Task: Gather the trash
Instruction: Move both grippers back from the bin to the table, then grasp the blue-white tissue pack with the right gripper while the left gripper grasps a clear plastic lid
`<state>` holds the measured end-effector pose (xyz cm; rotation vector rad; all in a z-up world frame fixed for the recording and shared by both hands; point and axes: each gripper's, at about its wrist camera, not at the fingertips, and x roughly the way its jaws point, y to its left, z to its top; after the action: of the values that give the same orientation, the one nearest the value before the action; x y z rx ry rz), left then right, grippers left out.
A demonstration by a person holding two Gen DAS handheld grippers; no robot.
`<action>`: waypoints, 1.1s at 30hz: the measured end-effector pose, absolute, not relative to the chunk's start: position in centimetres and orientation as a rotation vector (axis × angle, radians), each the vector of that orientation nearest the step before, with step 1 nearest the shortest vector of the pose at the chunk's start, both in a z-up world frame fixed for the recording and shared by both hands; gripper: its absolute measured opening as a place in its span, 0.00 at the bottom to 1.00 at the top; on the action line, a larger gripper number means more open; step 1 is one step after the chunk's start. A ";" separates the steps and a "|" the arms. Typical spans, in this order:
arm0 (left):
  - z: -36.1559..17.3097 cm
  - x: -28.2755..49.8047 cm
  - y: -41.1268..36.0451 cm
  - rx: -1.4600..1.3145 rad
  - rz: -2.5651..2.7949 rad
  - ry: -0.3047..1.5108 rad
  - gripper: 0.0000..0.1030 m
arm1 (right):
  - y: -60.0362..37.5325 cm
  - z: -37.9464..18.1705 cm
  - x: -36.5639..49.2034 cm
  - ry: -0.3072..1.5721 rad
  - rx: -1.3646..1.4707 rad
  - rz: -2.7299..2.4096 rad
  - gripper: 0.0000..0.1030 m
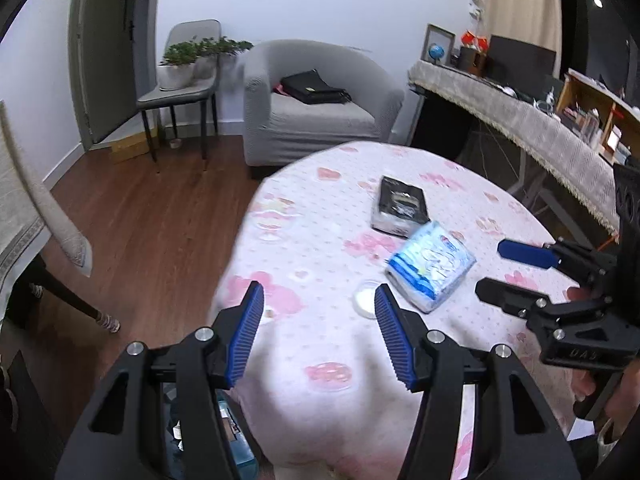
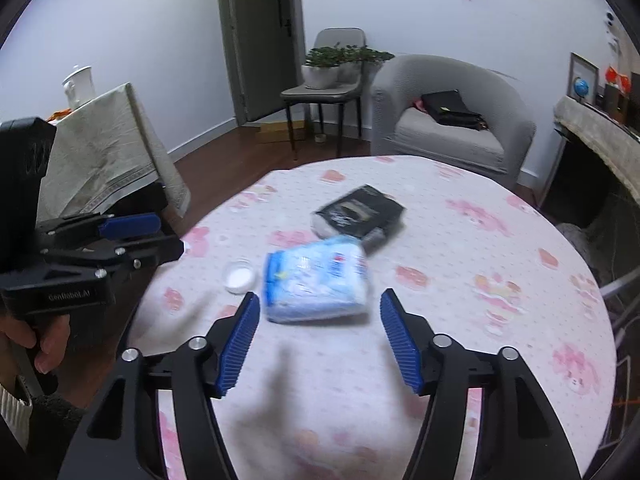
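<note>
Round table (image 2: 500, 264) w/ pink floral cloth, bearing blue-white packet (image 2: 316, 280), black packet (image 2: 358, 212) touching it behind, small white cup (image 2: 239, 276) just beside. L gripper (image 1: 318, 300) & R gripper (image 2: 318, 308) hovering, jaws spread, nothing between.

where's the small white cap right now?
The small white cap lies on the pink floral tablecloth, just left of the blue tissue pack in the right wrist view; in the left wrist view it sits partly behind one blue fingertip of the left gripper.
</note>
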<state>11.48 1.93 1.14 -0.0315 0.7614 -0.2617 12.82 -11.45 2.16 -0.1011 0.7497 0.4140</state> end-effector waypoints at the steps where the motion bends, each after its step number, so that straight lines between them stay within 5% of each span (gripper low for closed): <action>1: 0.9 11.6 1.5 -0.023 -0.267 0.768 0.59 | -11.9 2.1 12.8 0.753 -0.097 0.412 0.65; 13: -1.9 13.5 -3.0 0.061 -0.270 0.847 0.57 | -14.8 1.6 12.4 0.759 -0.122 0.395 0.77; 19: -2.1 14.1 -3.1 0.052 -0.233 0.857 0.32 | -15.0 1.5 12.5 0.764 -0.134 0.388 0.78; 33: -1.0 12.9 0.2 -0.025 -0.219 0.842 0.32 | -10.6 0.6 13.8 0.786 -0.218 0.406 0.81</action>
<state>12.92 0.23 -0.98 -0.0252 0.8418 -0.2191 13.82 -10.60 0.58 -0.2184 0.7860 0.4061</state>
